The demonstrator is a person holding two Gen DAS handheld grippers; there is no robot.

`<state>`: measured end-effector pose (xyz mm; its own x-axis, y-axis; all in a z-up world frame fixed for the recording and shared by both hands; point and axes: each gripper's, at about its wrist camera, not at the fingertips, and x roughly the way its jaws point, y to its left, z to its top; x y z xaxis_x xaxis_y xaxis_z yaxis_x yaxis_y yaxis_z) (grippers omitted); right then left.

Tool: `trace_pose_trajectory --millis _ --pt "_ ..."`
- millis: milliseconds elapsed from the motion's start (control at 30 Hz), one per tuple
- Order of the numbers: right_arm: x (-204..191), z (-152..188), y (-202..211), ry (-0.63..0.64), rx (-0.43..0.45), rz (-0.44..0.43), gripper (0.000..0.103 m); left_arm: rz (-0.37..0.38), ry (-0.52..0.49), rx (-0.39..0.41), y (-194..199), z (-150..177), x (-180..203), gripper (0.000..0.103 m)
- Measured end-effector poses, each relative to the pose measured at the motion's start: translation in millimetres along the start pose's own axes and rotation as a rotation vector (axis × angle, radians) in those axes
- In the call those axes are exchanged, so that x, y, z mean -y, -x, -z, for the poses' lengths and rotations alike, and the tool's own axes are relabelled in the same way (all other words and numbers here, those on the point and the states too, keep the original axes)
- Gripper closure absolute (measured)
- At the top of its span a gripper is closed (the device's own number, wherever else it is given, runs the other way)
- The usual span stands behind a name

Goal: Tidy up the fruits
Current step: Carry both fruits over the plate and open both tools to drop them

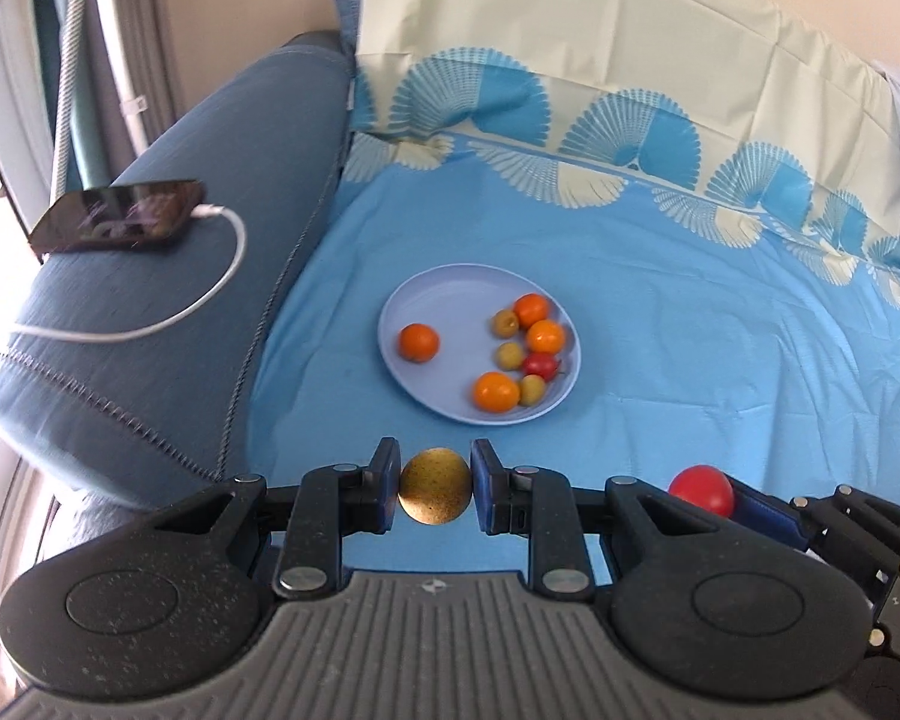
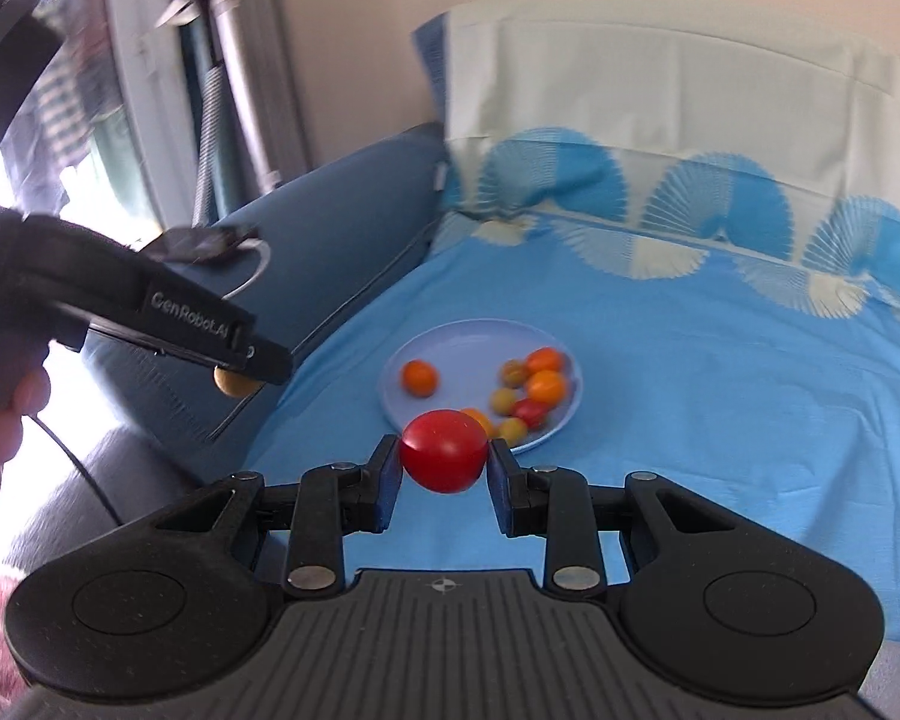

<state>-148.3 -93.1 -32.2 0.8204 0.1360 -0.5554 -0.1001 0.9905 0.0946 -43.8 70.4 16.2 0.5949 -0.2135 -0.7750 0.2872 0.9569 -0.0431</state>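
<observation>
Phone (image 1: 117, 215) (charging) on armrest (image 1: 168, 300), beside plate (image 1: 438, 300).

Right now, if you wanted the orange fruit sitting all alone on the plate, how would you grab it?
The lone orange fruit is round, so pinch it across its widest middle. Come straight down from above: the plate is bare around it, leaving room for fingers on both sides.
</observation>
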Motion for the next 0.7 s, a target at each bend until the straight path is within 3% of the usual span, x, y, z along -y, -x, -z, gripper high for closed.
trace_pose_trajectory --millis 300,700 --pt "-19.9 -4.6 3.1 0.064 -0.003 -0.001 0.071 0.011 0.038 0.021 8.2 2.7 -18.3 0.075" --pt "-16.7 -5.7 -5.7 0.045 -0.026 0.014 0.071 0.022 0.044 0.002 -3.2 -4.3 -20.7 0.075"
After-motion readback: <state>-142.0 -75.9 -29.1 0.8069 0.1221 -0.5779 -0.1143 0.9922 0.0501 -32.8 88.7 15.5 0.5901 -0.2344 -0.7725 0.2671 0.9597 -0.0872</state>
